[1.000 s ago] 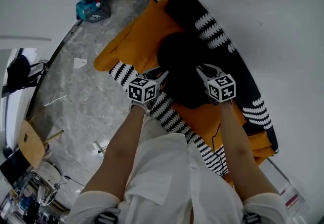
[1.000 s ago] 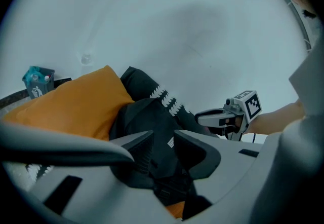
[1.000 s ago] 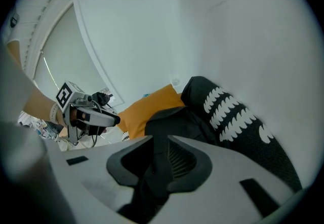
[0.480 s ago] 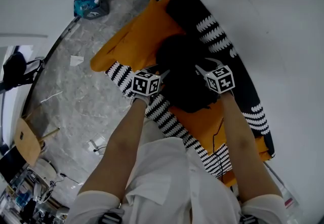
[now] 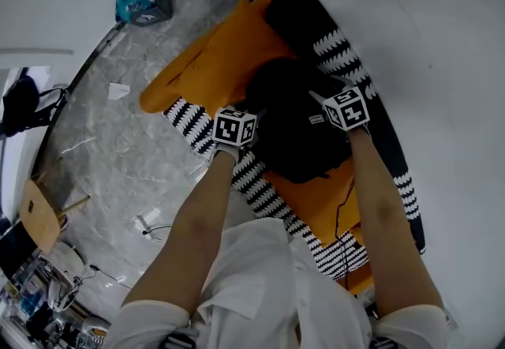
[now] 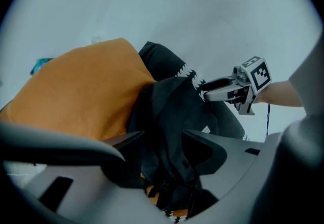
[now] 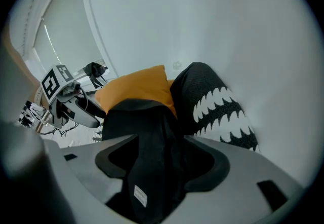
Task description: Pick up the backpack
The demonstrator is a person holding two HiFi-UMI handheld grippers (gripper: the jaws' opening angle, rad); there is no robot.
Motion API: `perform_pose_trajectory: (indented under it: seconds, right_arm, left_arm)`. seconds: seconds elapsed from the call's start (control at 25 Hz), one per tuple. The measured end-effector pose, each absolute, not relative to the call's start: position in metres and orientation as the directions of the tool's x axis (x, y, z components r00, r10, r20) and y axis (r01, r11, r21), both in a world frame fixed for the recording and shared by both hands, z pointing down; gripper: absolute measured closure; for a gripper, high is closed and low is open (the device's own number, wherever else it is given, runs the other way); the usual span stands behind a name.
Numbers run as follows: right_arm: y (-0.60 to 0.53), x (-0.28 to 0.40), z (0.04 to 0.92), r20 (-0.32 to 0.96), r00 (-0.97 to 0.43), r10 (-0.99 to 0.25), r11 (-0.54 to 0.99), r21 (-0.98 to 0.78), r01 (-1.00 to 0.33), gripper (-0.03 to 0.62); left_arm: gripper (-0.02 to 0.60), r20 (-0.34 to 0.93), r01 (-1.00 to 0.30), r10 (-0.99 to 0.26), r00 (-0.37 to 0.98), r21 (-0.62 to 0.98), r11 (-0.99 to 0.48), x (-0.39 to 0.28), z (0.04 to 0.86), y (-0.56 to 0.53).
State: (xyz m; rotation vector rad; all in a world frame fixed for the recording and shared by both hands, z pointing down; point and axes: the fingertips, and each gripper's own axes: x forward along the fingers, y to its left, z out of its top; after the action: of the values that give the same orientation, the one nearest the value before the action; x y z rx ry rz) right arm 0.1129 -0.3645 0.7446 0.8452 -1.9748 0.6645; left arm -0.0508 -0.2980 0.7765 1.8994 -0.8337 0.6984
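Observation:
A black backpack (image 5: 296,134) lies slumped on an orange cushion (image 5: 225,55). My left gripper (image 5: 256,114) is at its left side and my right gripper (image 5: 319,97) at its right side, both pointing down at it. In the left gripper view the jaws (image 6: 162,142) are opening, with dark backpack fabric (image 6: 169,116) loose in the gap. In the right gripper view the jaws (image 7: 159,153) are opening too, around a fold of the backpack (image 7: 147,167) with a small white label. Neither gripper's pads visibly press on the fabric.
A black pillow with white tooth pattern (image 5: 339,51) lies behind the backpack against the white wall. A black-and-white striped cloth (image 5: 260,182) edges the cushion. On the marble floor are a teal box (image 5: 142,9), cables and a wooden chair (image 5: 39,217).
Both grippers have sunk with the backpack, which now rests spread out on the orange cushion. The right gripper shifted sideways, and both pairs of jaws stand wider.

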Motion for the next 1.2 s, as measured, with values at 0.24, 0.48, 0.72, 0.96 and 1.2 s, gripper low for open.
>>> perform_pose_trajectory:
  seconds: [0.24,0.48,0.72,0.96,1.2]
  right_arm:
    - [-0.384,0.110,0.763,0.896,-0.360,-0.261,0.697,-0.084,-0.712,0.298]
    - [-0.393,0.108,0.783,0.918,-0.334,-0.213,0.758,-0.061,-0.649,0.287]
    - [-0.396,0.105,0.794,0.919,-0.352,-0.178,0.756,-0.102,-0.647,0.290]
    - [-0.383,0.093,0.806,0.914,-0.379,-0.143,0.765,-0.140,-0.628,0.338]
    - [-0.372,0.082,0.809,0.917,-0.378,-0.129,0.772,-0.146,-0.618,0.417]
  left_arm:
    - [0.341,0.761,-0.782,-0.233,0.606,0.514,-0.352,-0.047,0.792,-0.303]
    - [0.341,0.757,-0.770,-0.218,0.617,0.523,-0.365,-0.039,0.802,-0.306]
    - [0.338,0.739,-0.749,-0.203,0.642,0.549,-0.370,-0.034,0.808,-0.308]
    - [0.339,0.723,-0.740,-0.213,0.658,0.566,-0.365,-0.010,0.814,-0.314]
    - [0.418,0.745,-0.751,-0.177,0.643,0.569,-0.334,-0.017,0.827,-0.315]
